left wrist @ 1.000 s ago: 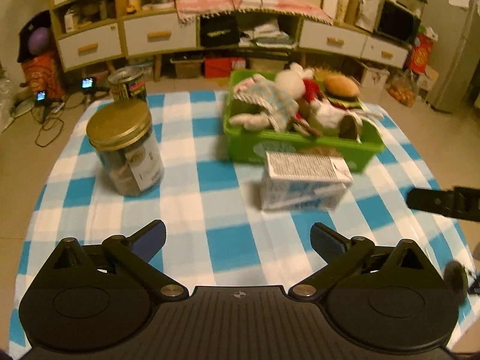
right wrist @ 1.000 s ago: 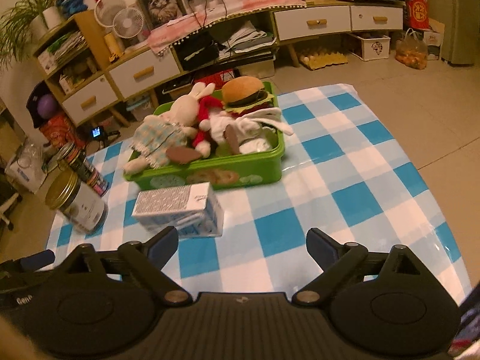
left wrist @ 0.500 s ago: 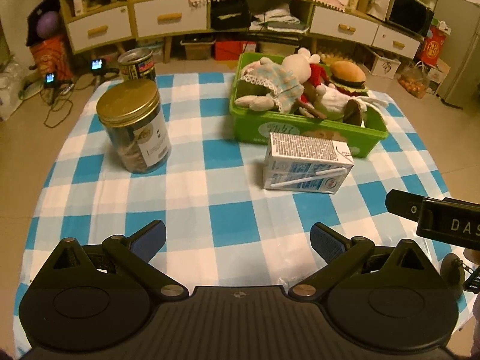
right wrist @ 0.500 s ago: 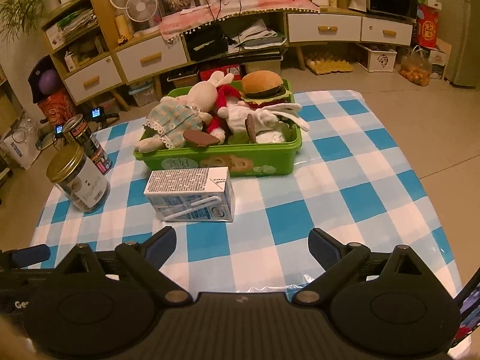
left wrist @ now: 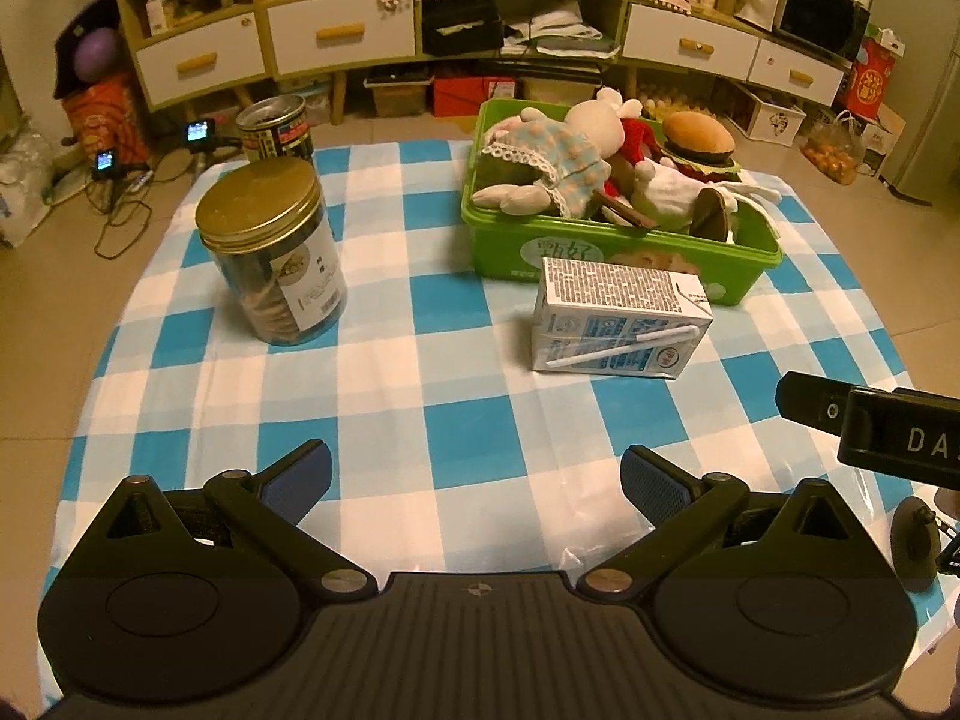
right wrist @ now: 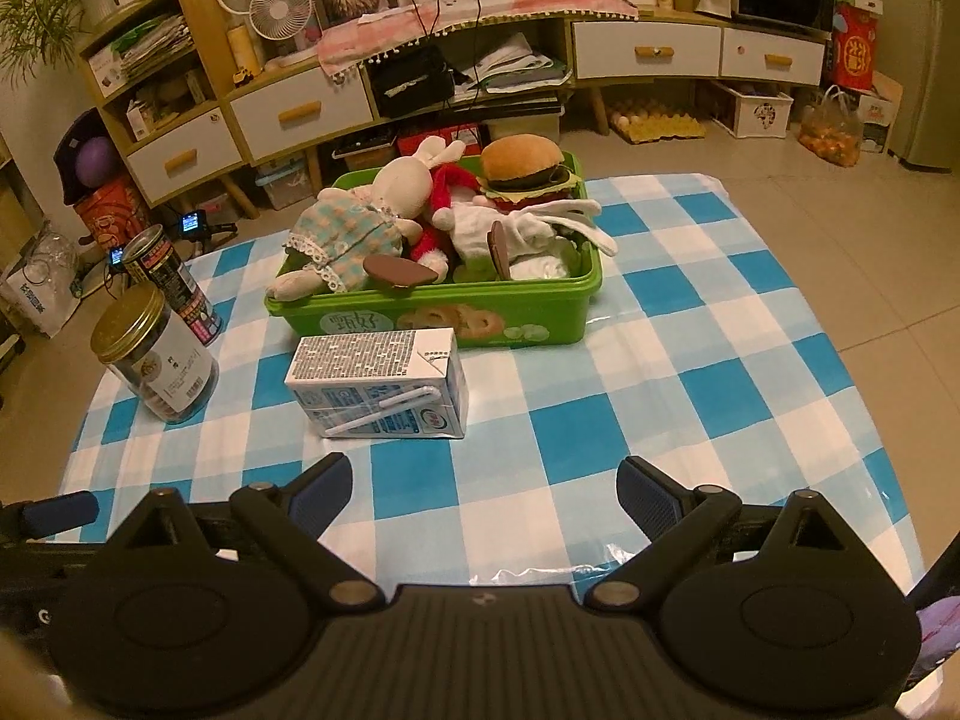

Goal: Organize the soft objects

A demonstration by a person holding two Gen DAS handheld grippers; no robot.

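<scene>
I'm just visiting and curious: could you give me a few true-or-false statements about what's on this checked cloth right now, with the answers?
1. The plush burger sits in the green bin. True.
2. The milk carton stands upright. False: it lies on its side, straw on top.
3. The gold-lidded jar is inside the bin. False: it stands on the cloth, apart.
4. Both the left gripper and right gripper are open and empty. True.

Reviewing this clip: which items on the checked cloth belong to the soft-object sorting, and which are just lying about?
Job: green plastic bin; rabbit plush in checked dress; plush hamburger; white plush.
Lying about: milk carton; gold-lidded clear jar; dark tin can.
</scene>
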